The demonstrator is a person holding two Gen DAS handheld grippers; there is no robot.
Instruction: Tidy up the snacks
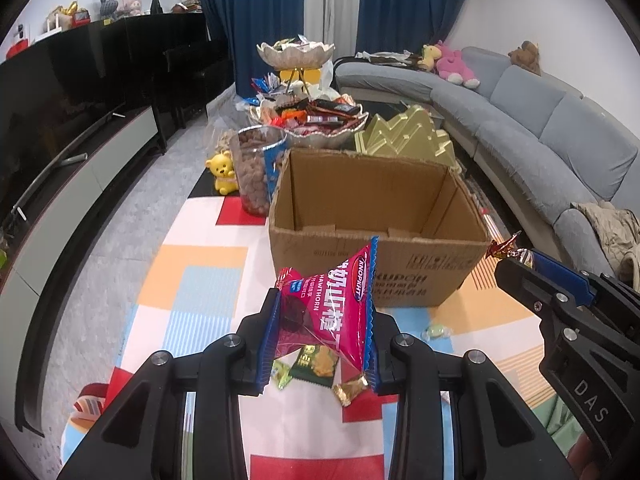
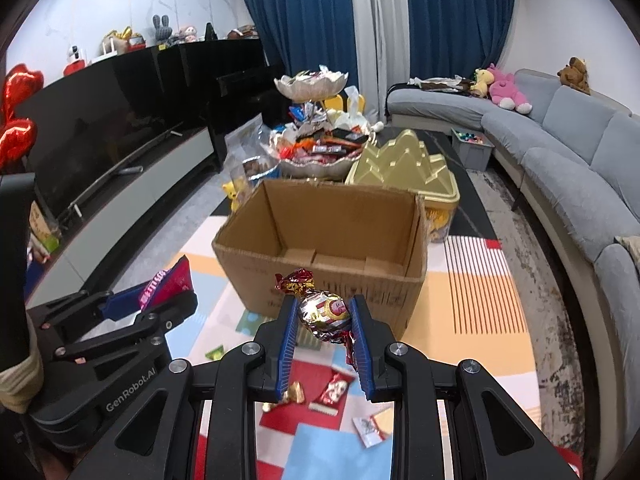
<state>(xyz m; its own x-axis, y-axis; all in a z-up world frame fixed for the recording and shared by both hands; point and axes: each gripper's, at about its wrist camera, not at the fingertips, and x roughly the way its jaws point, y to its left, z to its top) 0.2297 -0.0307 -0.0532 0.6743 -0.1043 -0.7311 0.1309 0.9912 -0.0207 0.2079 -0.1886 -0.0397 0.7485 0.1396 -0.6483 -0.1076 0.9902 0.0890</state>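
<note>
Right now I carry two snacks, one in each gripper, both raised above the patchwork-coloured worktop (image 1: 200, 280) on the near side of the single open brown cardboard box (image 1: 372, 216). My left gripper (image 1: 320, 332) has its jaws closed on a puffy pink plastic snack packet (image 1: 332, 312) with blue crimped edges and white lettering; its long axis tilts up and away toward the box. My right gripper (image 2: 326, 320) has its jaws pinched narrowly on one oval candy in silver-and-red foil (image 2: 324, 312), its twisted ends pointing up-left and down-right. Below the left gripper I count three small loose wrapped sweets (image 1: 316, 368) lying on the worktop.
</note>
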